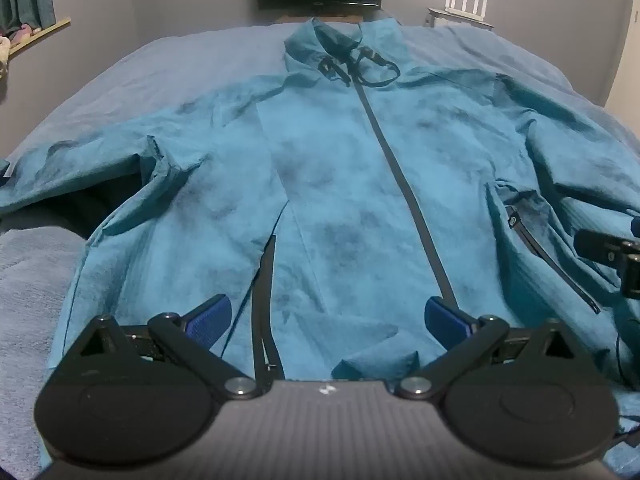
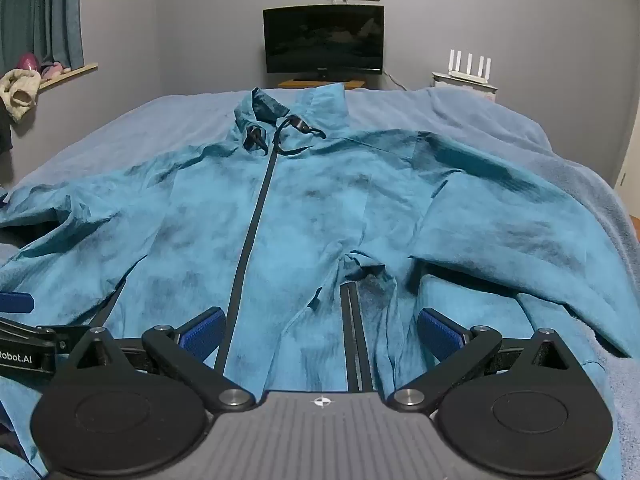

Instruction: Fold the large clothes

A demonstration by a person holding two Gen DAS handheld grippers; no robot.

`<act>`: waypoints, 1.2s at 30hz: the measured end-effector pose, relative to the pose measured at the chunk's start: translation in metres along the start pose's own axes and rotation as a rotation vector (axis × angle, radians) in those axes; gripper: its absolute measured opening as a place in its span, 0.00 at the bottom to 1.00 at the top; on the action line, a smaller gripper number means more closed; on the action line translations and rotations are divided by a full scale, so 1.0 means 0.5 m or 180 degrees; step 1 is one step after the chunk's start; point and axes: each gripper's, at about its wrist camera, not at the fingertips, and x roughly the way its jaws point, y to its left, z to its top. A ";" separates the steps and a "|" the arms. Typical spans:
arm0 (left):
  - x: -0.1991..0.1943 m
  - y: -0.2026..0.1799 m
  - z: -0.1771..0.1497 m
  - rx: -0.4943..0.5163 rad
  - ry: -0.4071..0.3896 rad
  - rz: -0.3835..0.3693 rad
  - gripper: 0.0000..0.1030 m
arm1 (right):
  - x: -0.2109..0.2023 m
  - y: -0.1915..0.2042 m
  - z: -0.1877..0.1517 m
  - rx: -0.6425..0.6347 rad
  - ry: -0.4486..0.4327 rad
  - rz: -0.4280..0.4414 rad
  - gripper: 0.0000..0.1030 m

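The crumpled teal zip-front jacket (image 1: 340, 168) lies face up, sleeves spread, across the blue bed cover (image 1: 168, 60). Left gripper (image 1: 327, 316) and right gripper (image 2: 322, 330) hover wide open above its near hem, holding nothing. Folding seems not begun; next each must probably pinch a sleeve or side edge.

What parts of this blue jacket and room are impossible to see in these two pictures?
- Jacket hem: in both views, hidden behind the gripper bodies.
- Left sleeve cuff: cut off by the left view's edge.
- Right sleeve end: runs past the right view's edge.
- Screen: dark, picture unreadable; top cropped in the left view.
- Items on the window ledge: too small and dim.
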 end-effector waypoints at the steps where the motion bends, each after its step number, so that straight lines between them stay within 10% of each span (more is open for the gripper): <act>1: 0.000 0.000 0.000 0.0003 0.0005 0.0004 1.00 | 0.000 0.000 0.000 0.0007 0.0018 0.0010 1.00; 36: 0.003 -0.001 -0.001 0.0037 0.0033 0.0036 1.00 | 0.006 0.002 0.000 0.0013 0.0069 0.0028 1.00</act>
